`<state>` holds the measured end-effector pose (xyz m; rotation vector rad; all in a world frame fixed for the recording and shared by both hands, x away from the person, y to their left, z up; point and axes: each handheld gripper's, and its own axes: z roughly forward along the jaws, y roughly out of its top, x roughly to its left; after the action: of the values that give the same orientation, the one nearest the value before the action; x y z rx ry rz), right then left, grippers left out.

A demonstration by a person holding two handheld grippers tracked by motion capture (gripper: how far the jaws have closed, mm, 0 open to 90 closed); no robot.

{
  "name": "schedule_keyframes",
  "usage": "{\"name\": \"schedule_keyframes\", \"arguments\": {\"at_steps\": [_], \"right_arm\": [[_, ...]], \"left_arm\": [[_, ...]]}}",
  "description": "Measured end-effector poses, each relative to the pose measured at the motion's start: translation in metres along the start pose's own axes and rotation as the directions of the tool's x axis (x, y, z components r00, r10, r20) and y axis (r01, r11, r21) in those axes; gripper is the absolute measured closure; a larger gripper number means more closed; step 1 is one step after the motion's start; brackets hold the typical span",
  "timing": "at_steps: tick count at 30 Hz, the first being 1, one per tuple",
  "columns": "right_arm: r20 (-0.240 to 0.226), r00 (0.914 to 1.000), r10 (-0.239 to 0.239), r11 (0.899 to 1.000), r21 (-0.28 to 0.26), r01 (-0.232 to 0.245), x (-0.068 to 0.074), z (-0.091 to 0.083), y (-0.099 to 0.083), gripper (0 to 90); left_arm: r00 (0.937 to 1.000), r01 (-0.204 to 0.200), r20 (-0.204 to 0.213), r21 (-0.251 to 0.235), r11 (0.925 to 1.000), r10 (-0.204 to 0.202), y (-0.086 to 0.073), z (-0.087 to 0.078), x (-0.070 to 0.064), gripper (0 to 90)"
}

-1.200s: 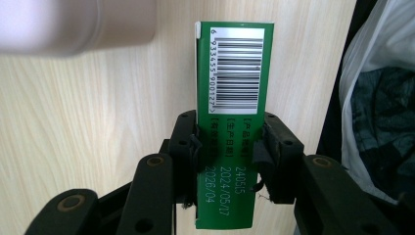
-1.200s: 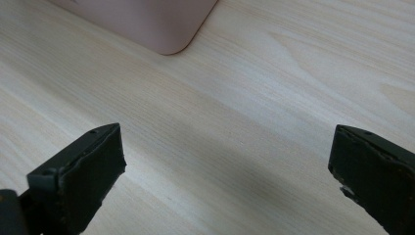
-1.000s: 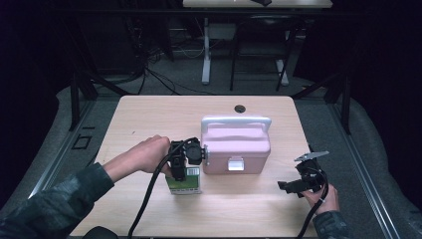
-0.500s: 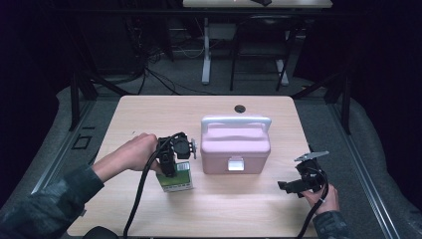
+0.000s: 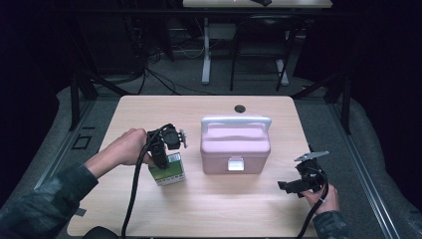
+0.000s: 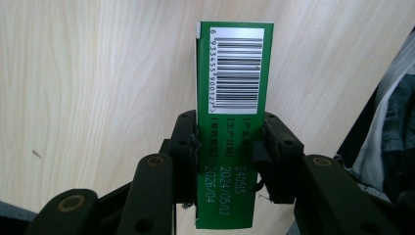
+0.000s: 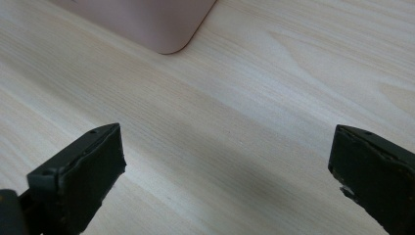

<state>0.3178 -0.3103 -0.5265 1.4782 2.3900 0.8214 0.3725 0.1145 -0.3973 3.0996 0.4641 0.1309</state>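
Sitting clamped between the left hand-held gripper (image 6: 226,147) jaws: green carton (image 6: 234,98).

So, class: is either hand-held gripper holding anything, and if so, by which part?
The left hand-held gripper clamps the green carton across its narrow sides, near one end. The right hand-held gripper is open and holds nothing.

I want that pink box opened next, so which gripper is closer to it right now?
Left. The left gripper, shut on a green carton, sits just beside the pink box. The right gripper, open, is farther off, toward the table's near corner.
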Motion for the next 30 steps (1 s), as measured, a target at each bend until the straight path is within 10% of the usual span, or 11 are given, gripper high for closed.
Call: {"name": "schedule_keyframes", "arguments": {"at_steps": [15, 30], "right_arm": [[0.000, 1.0000, 0.000, 1.000, 0.000, 0.000, 0.000, 0.000, 0.000, 0.0], [-0.002, 1.0000, 0.002, 1.000, 0.001, -0.002, 0.000, 0.000, 0.000, 0.0]], "left_arm": [[0.9927, 0.120, -0.013, 0.000, 0.9928, -0.120, -0.018, 0.001, 0.029, 63.7], [0.9619, 0.272, -0.030, 0.003, 0.9623, -0.272, -0.048, 0.007, 0.066, 63.7]]}}
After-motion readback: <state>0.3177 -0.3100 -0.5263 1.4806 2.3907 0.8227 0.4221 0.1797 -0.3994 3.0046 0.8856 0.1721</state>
